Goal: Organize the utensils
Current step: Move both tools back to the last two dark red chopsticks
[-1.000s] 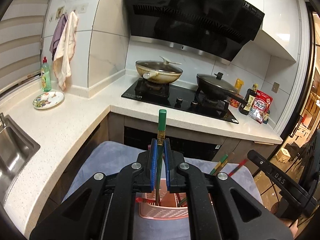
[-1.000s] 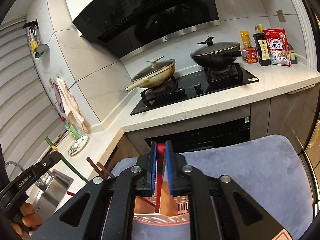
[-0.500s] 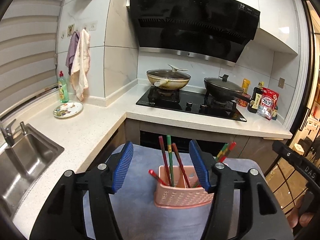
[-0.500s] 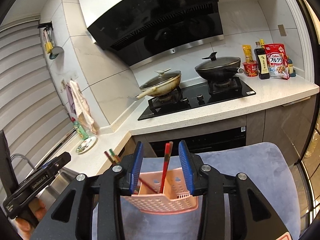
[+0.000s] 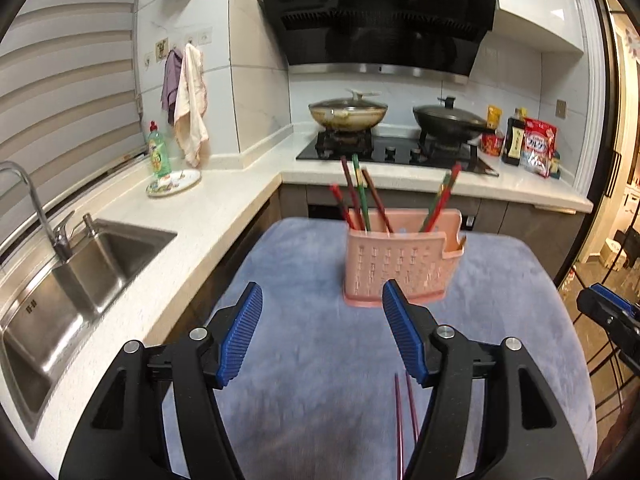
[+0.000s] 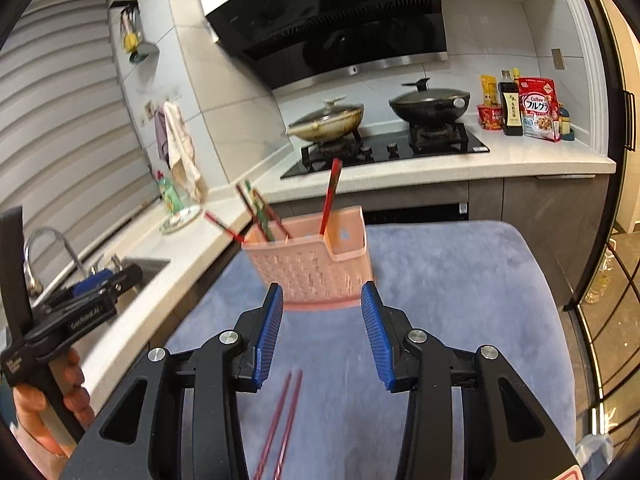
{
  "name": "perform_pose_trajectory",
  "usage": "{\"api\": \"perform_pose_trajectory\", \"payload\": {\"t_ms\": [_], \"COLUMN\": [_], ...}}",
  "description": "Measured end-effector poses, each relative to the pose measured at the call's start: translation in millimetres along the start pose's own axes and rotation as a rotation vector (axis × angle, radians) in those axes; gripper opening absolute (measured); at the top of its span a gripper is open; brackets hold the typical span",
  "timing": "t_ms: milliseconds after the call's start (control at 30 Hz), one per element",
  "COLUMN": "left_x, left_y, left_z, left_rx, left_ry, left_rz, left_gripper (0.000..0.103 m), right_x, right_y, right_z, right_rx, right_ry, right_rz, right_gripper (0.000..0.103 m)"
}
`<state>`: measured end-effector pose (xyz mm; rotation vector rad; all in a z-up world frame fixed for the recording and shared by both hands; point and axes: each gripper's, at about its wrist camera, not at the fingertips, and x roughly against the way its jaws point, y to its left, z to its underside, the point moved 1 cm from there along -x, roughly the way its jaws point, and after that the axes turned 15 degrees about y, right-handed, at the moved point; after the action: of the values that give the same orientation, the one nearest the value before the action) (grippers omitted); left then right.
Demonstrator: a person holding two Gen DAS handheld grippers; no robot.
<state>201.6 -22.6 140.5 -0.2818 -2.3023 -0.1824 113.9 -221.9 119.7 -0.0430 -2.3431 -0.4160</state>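
Observation:
A pink perforated utensil basket stands on a blue-grey mat; it also shows in the right wrist view. Several red and green chopsticks stand in it, also seen from the right. A pair of dark red chopsticks lies flat on the mat in front, also in the right wrist view. My left gripper is open and empty, short of the basket. My right gripper is open and empty, just short of the basket.
A steel sink and tap lie to the left in a white counter. A stove with two lidded pans stands behind. Bottles and a cereal bag stand at the back right. A plate and soap bottle sit near the window.
Both grippers let go of their chopsticks into the basket, opened wide and pulled back and up. The pair lying on the mat has come into view.

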Motion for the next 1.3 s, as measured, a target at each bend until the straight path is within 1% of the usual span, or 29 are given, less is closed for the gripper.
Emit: {"api": "perform_pose_trajectory", "payload": {"t_ms": [167,300,400,500,600,767,900,1000,1067,1167,1300], "left_x": [-4,-15,-25,-30,-33,-35,-38,-39,-40,-41,-42], "left_y": [-1,4,6,8,11,10,9,9,10,10,10], "left_z": [45,81,108,131,148,167,177,181,182,184,187], "left_rx": [-0.009,0.014,0.017,0.025,0.027,0.02,0.018,0.021,0.023,0.025,0.023], "left_ry": [0.05,0.127,0.172,0.208,0.232,0.261,0.277,0.286,0.29,0.298,0.306], "left_rz": [-0.027,-0.01,-0.029,-0.036,-0.036,-0.038,-0.037,-0.038,-0.035,-0.035,-0.036], "left_gripper": [0.059,0.059,0.059,0.059,0.059,0.059,0.059,0.059,0.059,0.059,0.059], "right_x": [0,-11,-21,-35,-47,-62,-71,-76,-80,-84,-89], "right_y": [8,25,37,44,47,53,59,61,60,61,62], "right_z": [55,101,131,155,173,191,201,206,209,211,214], "right_rx": [0.023,0.077,0.114,0.127,0.118,0.114,0.126,0.125,0.118,0.118,0.119], "right_ry": [0.055,0.122,0.157,0.205,0.251,0.296,0.317,0.329,0.336,0.346,0.355], "right_rz": [0.013,0.026,0.042,0.047,0.032,0.025,0.036,0.041,0.041,0.048,0.053], "right_gripper": [0.04,0.04,0.04,0.04,0.04,0.038,0.037,0.035,0.029,0.026,0.025]}}
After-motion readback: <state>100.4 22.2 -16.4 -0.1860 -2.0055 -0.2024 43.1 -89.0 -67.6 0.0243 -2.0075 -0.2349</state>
